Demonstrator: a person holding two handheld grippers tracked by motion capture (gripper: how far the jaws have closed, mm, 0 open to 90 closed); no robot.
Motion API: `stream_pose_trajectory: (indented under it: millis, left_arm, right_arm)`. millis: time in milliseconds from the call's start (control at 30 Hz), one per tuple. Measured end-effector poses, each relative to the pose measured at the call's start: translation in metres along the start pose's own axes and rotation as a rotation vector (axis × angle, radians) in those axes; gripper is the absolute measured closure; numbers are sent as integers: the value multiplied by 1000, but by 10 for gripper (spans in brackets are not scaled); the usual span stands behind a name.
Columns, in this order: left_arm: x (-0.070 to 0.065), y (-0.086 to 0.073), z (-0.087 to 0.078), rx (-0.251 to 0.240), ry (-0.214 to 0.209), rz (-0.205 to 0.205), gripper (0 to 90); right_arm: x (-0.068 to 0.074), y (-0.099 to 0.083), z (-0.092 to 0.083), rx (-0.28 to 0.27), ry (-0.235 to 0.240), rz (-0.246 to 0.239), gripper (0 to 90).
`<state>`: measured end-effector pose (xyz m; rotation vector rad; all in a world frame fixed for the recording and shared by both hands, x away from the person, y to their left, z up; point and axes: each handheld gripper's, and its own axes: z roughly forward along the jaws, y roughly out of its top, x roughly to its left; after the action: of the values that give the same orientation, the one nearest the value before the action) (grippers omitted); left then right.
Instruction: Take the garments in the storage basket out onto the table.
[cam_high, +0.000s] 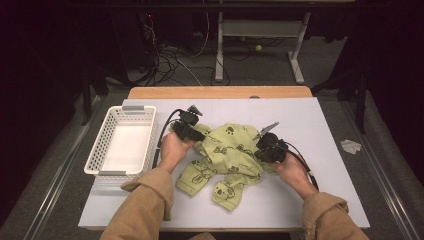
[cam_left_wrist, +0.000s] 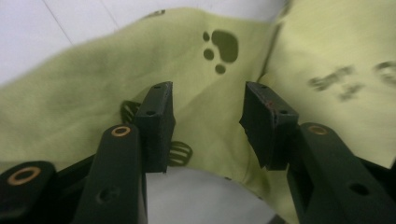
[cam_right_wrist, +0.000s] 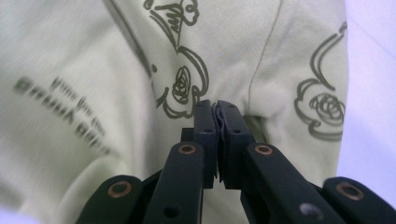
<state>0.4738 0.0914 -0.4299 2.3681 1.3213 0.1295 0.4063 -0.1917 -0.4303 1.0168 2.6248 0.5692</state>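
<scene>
Mid-gather at frame centre: the right gripper (cam_right_wrist: 218, 140) is pinched shut against the green printed garment (cam_high: 227, 155), so next the gaping left gripper (cam_left_wrist: 208, 126) must clamp cloth.

High view: fixed above the person's side, facing forward and down over the pale grey table (cam_high: 310, 130).
Left gripper view: rides the left gripper (cam_left_wrist: 208, 126), looking along its parted fingers (cam_left_wrist: 159, 116), very close.
Right gripper view: rides the right gripper (cam_right_wrist: 217, 140), equally close, facing past its closed fingertips.
Shared: the crumpled light green printed cotton garment (cam_high: 227, 150), just beyond each gripper's fingertips.
</scene>
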Motion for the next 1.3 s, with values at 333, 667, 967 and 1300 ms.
stream_pose_trajectory:
  millis: [333,667,967,1300]
  left_arm:
    - [-6,-8,9,50,19,35,640]
    - [-5,-10,4,33,8,30,843]
    - [4,-14,-20,-77,29,-26,845]
    - [-7,-17,-24,-90,-9,21,717]
  right_arm:
    - [-5,4,-8,-25,-10,20,763]
    - [-22,14,18,-4,-44,110,696]
    - [-23,11,11,-21,-105,60,868]
    - [-15,9,8,14,-33,36,818]
